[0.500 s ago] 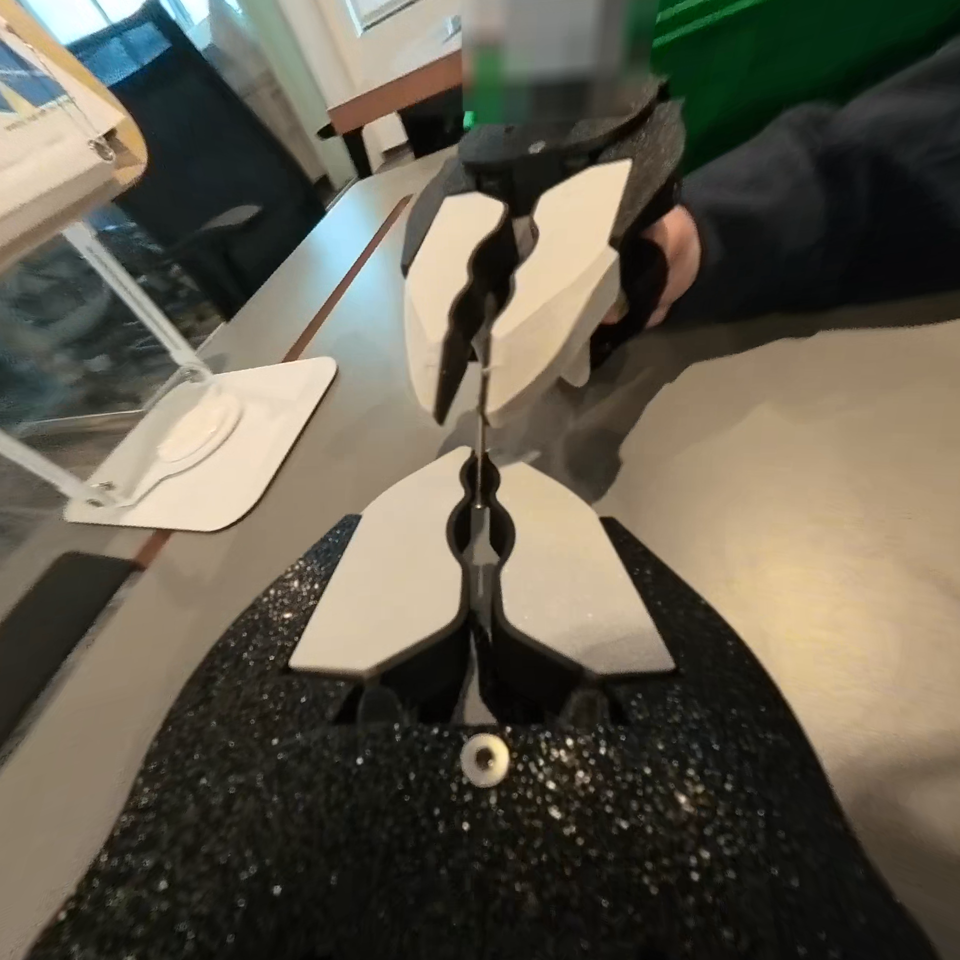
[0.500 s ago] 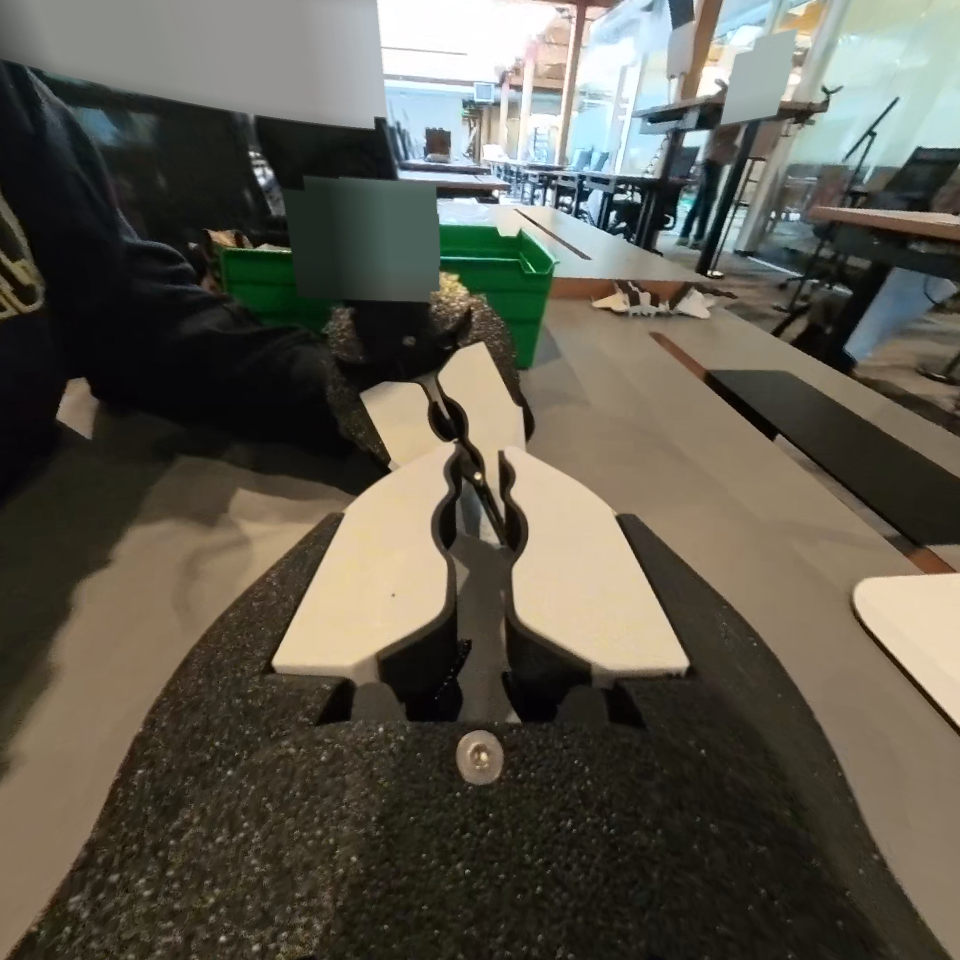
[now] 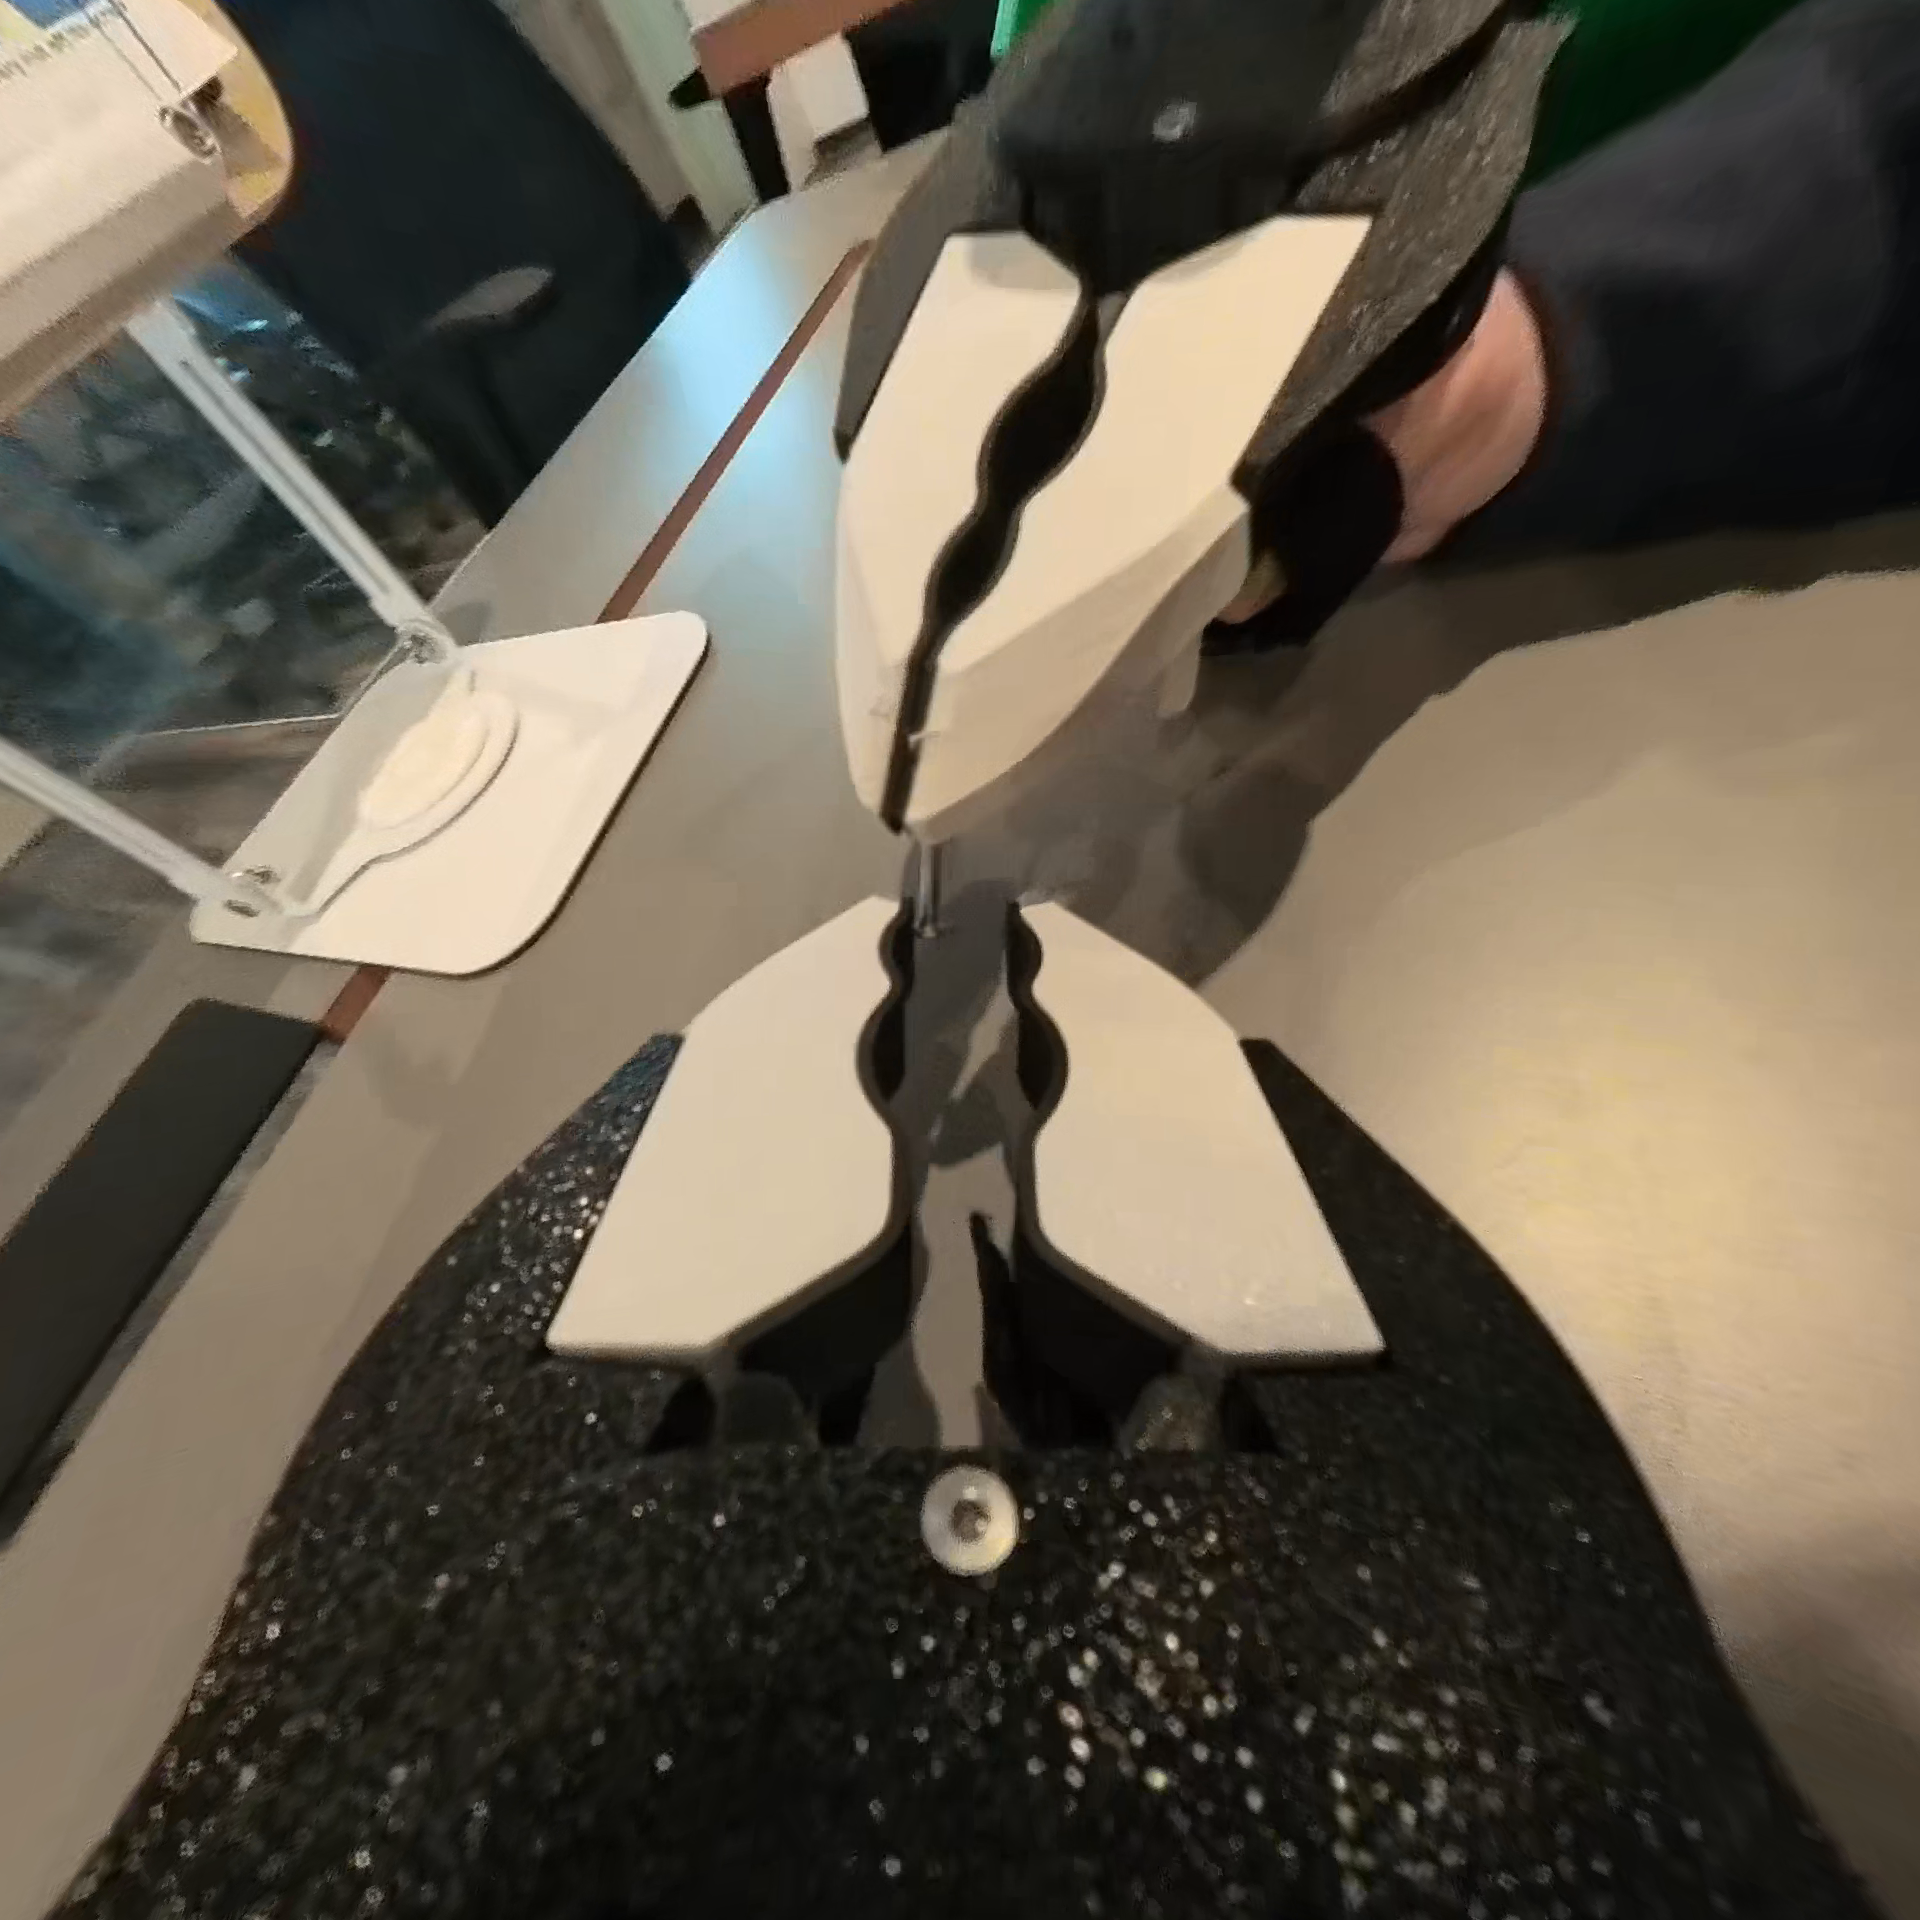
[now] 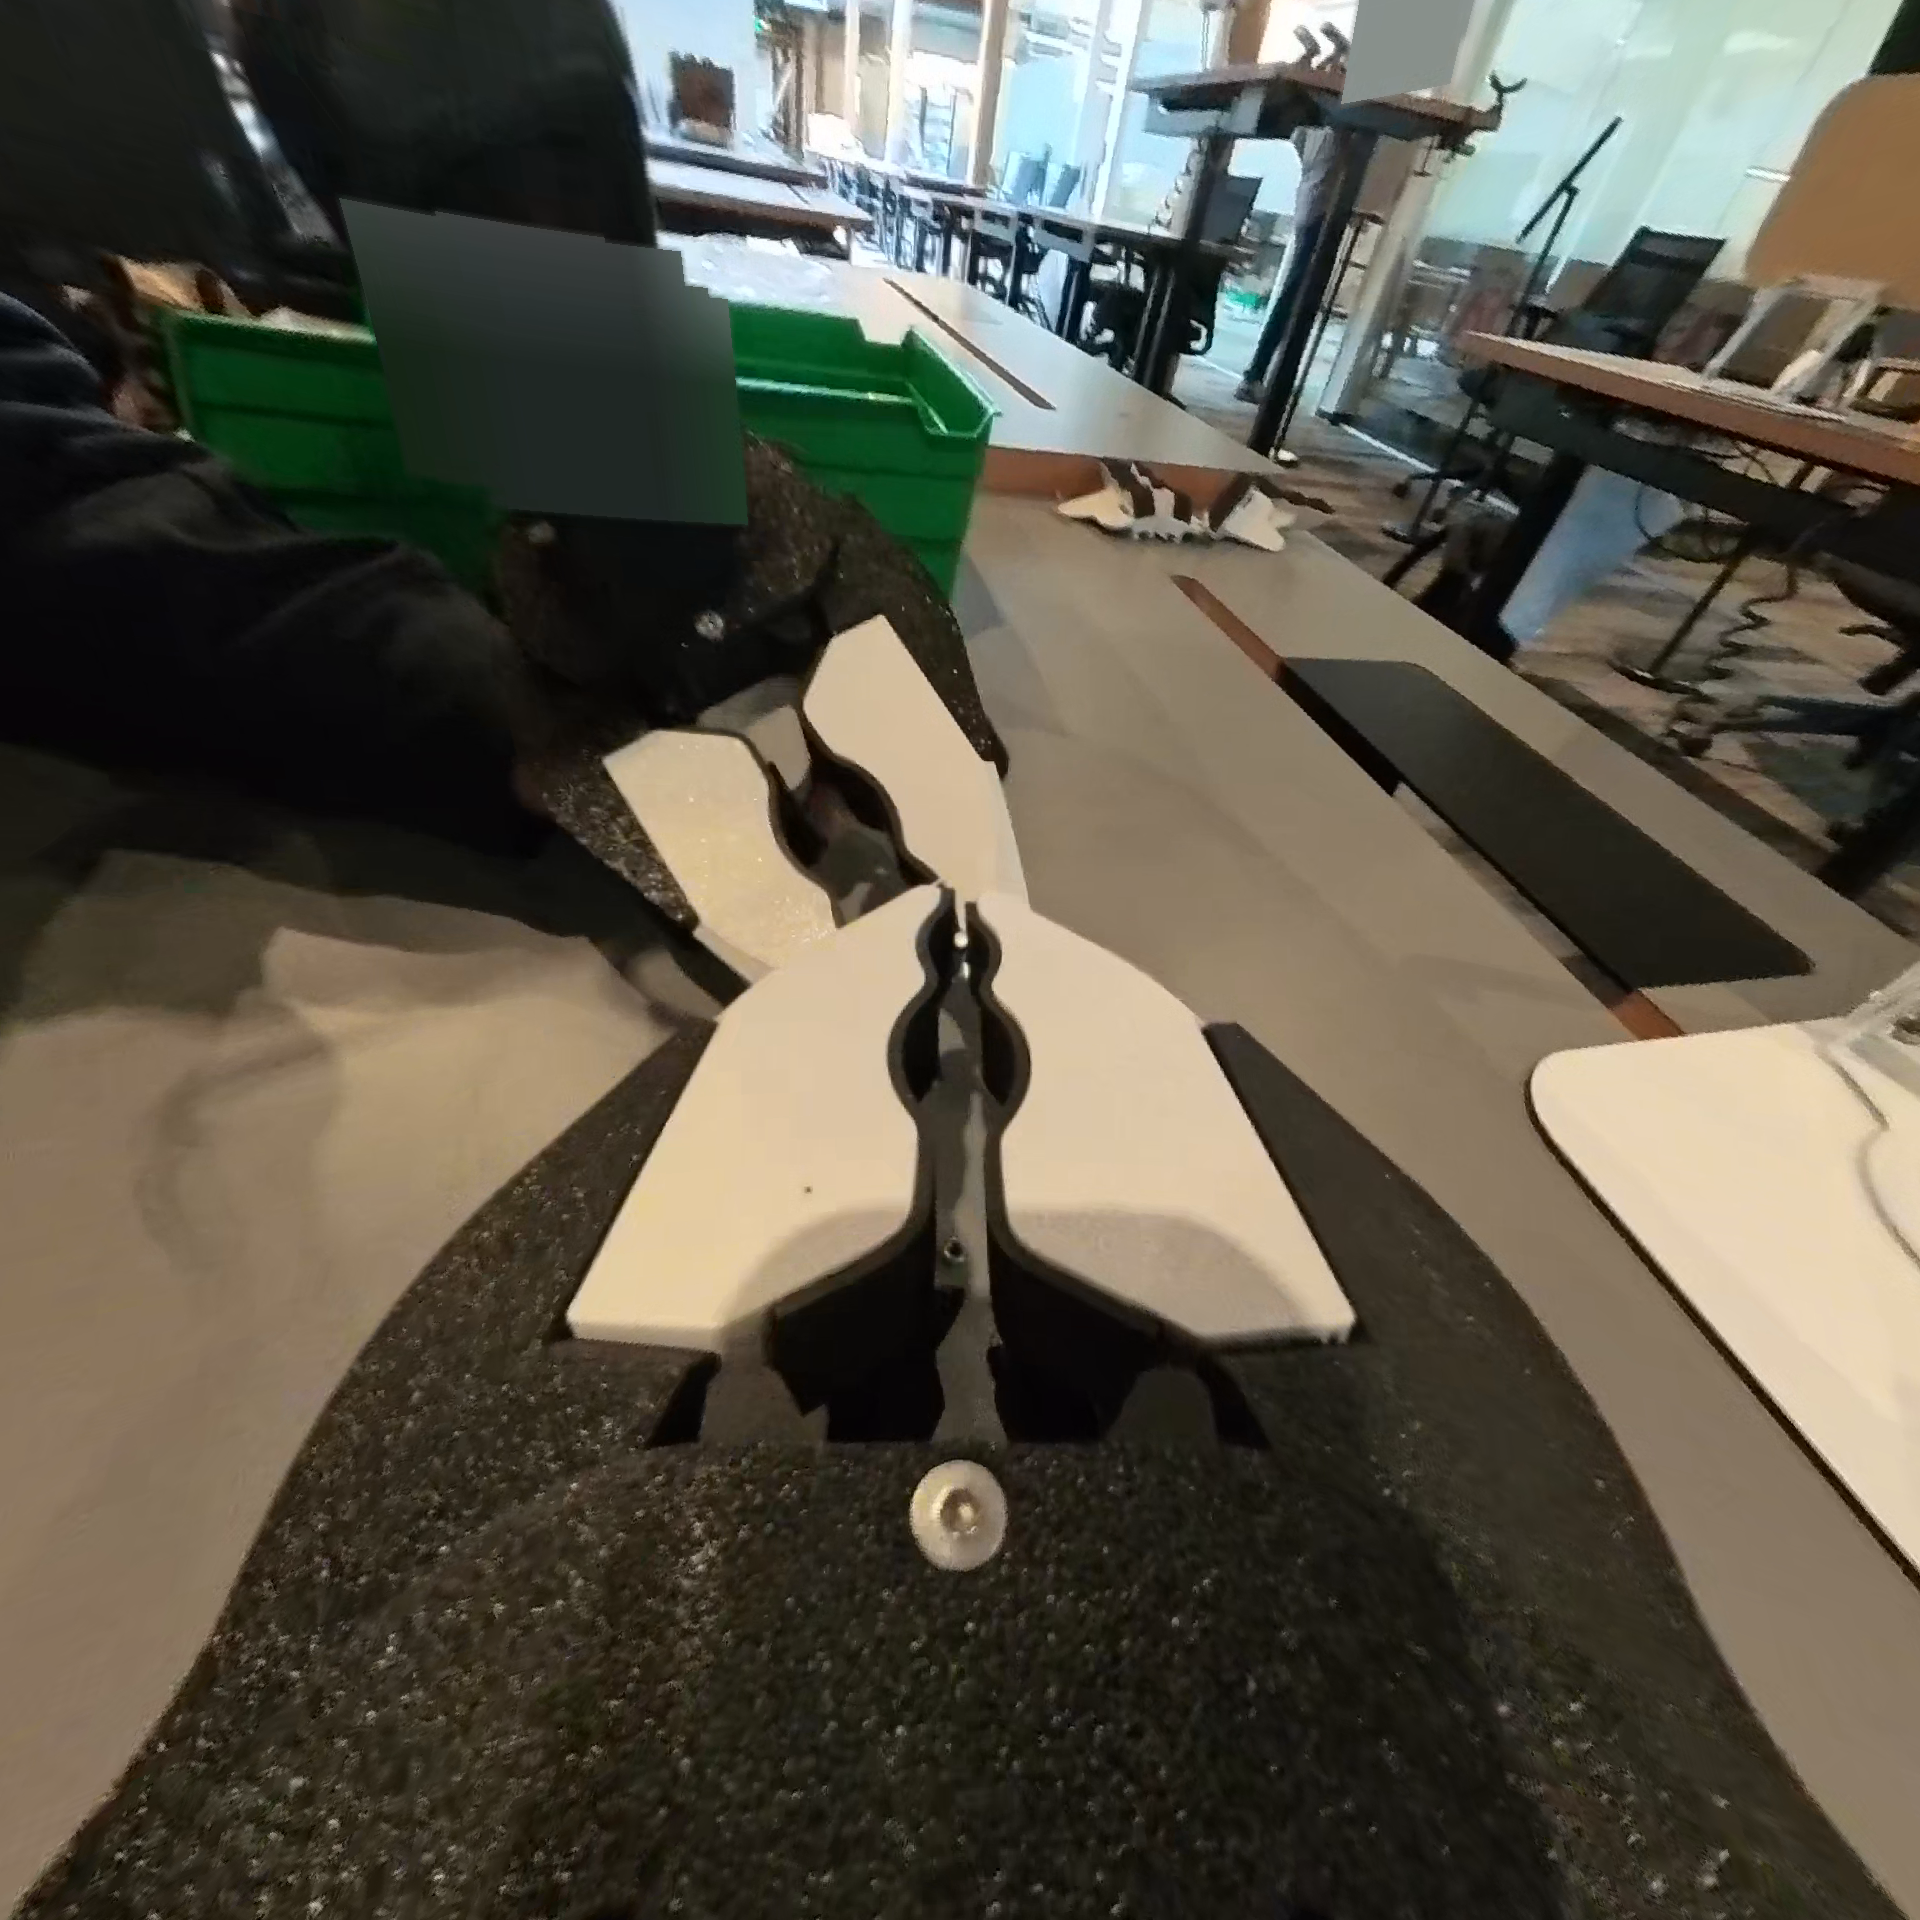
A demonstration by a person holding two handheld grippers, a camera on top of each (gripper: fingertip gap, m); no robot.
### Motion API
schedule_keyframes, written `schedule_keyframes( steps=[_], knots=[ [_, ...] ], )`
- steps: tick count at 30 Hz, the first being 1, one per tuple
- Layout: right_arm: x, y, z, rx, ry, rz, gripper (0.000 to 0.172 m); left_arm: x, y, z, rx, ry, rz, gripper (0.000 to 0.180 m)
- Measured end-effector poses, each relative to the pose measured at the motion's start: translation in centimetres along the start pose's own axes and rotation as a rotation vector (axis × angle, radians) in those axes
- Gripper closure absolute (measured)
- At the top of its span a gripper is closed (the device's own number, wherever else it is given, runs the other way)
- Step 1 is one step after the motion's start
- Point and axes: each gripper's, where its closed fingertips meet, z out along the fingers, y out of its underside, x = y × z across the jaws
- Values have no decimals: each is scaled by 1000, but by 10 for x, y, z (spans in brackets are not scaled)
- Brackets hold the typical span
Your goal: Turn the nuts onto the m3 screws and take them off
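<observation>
protruding from right hand-held gripper [image 3: 902, 826]: screw [image 3: 923, 888]

The two grippers meet tip to tip above the table [image 4: 1195, 727]. The right gripper [image 3: 902, 821] pinches the screw [image 3: 923, 891], which pokes between the left gripper's [image 3: 956, 925] parted fingers. Behind sits a bin [image 4: 862, 416]; a stand base [image 3: 457, 800] lies to the left.

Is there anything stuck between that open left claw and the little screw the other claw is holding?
Nothing visible. The screw sticks out from the shut right gripper toward the open left gripper, with clear space around it.
</observation>
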Motion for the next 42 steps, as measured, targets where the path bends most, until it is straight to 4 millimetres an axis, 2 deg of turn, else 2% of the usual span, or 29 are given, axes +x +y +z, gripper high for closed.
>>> schedule_keyframes(
  steps=[3,8,10,13,15,16,19,21,24,27,35,42],
  knots=[
    [3,8,1,-55,23,-19,170,-4,0,-1,-13,-41,28,165],
    [-2,9,3,-64,1,-24,170,-3,3,1,-29,-29,12,164],
    [-4,9,4,-62,-13,-23,170,0,4,2,-33,-11,14,175],
    [-2,5,2,-28,3,-26,170,-2,0,1,-15,-29,23,176],
    [8,-2,-5,12,67,-36,151,-5,-2,-2,6,-37,-3,177],
    [11,-2,-10,7,73,-35,149,-8,-1,-3,9,-42,-19,177],
    [11,25,-19,-149,-3,29,154,-14,-6,-8,77,-36,-88,177],
    [6,46,-18,-283,-62,77,151,-14,-13,-13,149,0,-143,177],
    [-4,63,-14,-412,-119,98,154,-17,-18,-19,209,33,-203,177],
    [-4,80,-15,-526,-108,105,156,-19,-20,-22,239,43,-226,177],
    [-2,81,-16,-532,-93,109,159,-12,-18,-18,204,68,-192,177],
    [-3,81,-16,-533,-87,65,161,-16,-16,-17,199,54,-219,177]
  ],
)
